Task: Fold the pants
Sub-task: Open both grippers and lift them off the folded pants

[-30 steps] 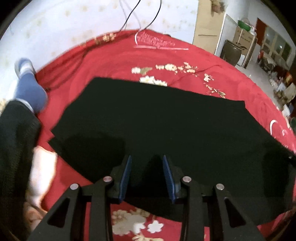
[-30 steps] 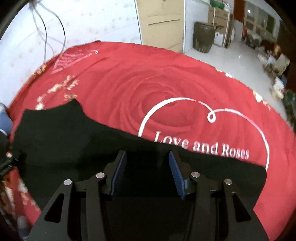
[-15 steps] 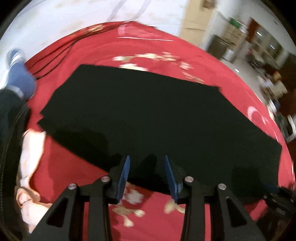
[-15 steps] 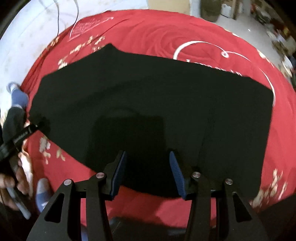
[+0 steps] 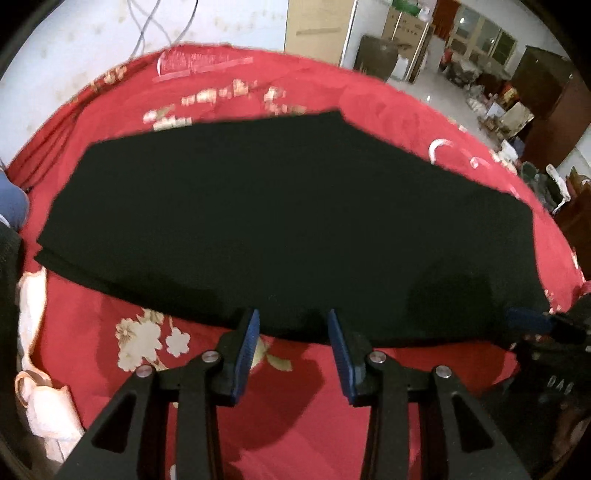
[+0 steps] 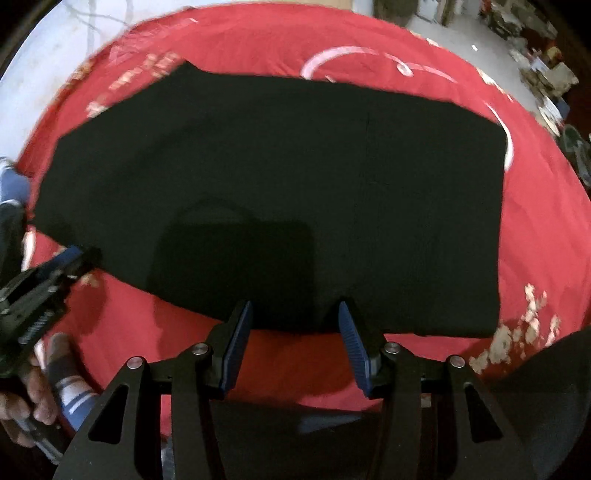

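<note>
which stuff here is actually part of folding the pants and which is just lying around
For the job:
- black pants, lying flat on the red bedspread
- left gripper, jaws open
- right gripper, jaws open

Just lying about:
- cables on the wall
- cardboard box in the room behind
- pale cloth at the bed's edge
</note>
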`<action>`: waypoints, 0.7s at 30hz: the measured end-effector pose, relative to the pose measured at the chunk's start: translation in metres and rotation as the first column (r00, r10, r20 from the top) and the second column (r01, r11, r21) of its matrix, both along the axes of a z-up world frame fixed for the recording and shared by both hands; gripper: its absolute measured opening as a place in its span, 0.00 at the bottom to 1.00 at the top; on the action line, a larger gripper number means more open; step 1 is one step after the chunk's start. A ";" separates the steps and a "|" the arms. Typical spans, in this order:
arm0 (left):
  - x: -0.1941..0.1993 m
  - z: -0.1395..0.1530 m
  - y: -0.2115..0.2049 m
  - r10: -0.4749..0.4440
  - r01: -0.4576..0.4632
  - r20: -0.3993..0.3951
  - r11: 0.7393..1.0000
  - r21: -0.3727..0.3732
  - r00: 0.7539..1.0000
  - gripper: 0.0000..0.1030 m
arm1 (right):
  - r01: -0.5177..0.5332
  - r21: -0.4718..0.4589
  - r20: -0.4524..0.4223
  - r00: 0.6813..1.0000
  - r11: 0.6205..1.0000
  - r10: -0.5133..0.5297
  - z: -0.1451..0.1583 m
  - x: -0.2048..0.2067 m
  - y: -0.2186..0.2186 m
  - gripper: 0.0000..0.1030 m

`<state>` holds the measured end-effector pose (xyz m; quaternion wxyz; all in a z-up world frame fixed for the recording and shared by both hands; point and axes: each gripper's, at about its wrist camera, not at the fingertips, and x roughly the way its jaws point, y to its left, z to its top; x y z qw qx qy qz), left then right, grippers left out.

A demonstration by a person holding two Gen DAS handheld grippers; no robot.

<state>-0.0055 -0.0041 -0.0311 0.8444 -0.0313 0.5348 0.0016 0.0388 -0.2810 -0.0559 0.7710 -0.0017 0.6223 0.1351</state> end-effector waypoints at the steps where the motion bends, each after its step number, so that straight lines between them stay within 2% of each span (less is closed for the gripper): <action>1: -0.004 0.006 -0.001 0.002 -0.002 0.023 1.000 0.008 1.000 0.40 | -0.004 0.017 0.026 1.000 1.000 0.003 0.004 -0.004 0.000 0.48; 4: -0.012 0.021 -0.005 0.007 -0.009 0.081 1.000 0.028 0.997 0.40 | -0.030 0.080 0.091 0.996 0.996 0.023 0.013 -0.014 0.004 0.48; 9: -0.019 0.031 -0.004 0.013 -0.019 0.129 0.999 0.045 0.992 0.40 | -0.081 0.107 0.166 0.984 0.991 0.062 0.022 -0.020 0.011 0.48; 14: -0.021 0.033 0.002 0.019 -0.027 0.153 0.998 0.053 0.988 0.40 | -0.123 0.123 0.204 0.974 0.985 0.096 0.025 -0.033 0.016 0.48; 21: -0.025 0.029 0.010 0.050 -0.061 0.152 0.996 0.067 0.987 0.40 | -0.142 0.133 0.207 0.972 0.981 0.113 0.022 -0.038 0.016 0.48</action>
